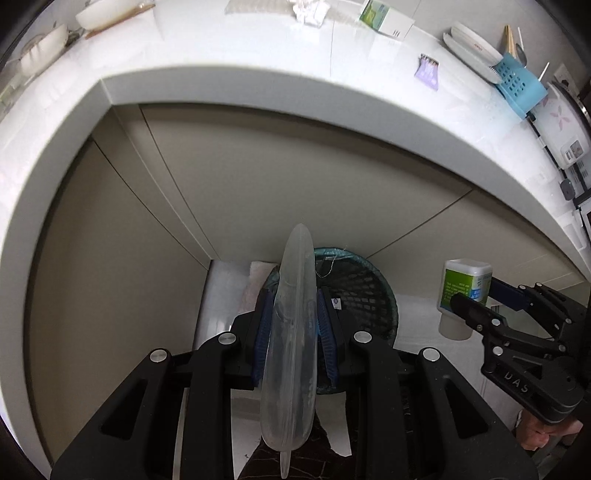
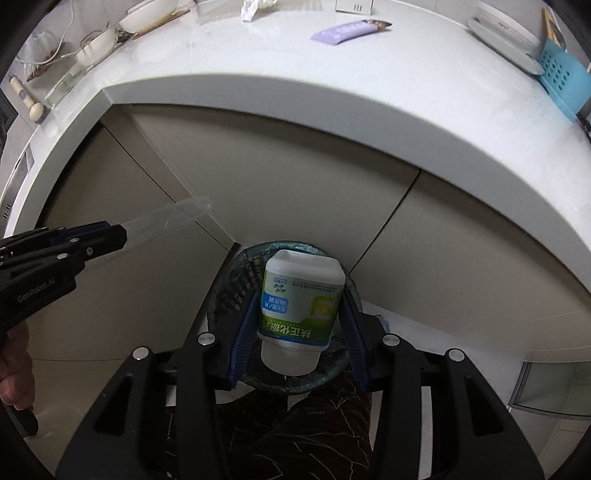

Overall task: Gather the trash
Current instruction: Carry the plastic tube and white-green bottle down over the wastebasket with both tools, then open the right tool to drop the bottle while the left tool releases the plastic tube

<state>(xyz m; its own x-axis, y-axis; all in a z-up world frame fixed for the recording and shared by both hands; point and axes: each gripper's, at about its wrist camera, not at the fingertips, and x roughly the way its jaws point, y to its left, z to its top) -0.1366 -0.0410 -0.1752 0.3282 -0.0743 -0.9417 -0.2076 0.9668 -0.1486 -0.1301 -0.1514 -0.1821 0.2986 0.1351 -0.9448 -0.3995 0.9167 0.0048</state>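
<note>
My left gripper (image 1: 293, 317) is shut on a clear plastic lid (image 1: 291, 332), held edge-on above a black mesh trash bin (image 1: 362, 284) on the floor below the counter. My right gripper (image 2: 299, 317) is shut on a white bottle (image 2: 299, 306) with a green label, held upside down right over the bin (image 2: 236, 284). The bottle (image 1: 463, 291) and right gripper (image 1: 469, 299) show at the right of the left wrist view. The left gripper (image 2: 122, 232) with the clear lid (image 2: 173, 218) shows at the left of the right wrist view.
A white counter (image 1: 258, 55) curves above beige cabinet doors (image 1: 258, 184). On it lie a purple wrapper (image 2: 347, 29), crumpled tissue (image 1: 308, 13), a green-white box (image 1: 384, 18), bowls (image 2: 151, 14), plates (image 1: 472, 48) and a blue rack (image 1: 517, 85).
</note>
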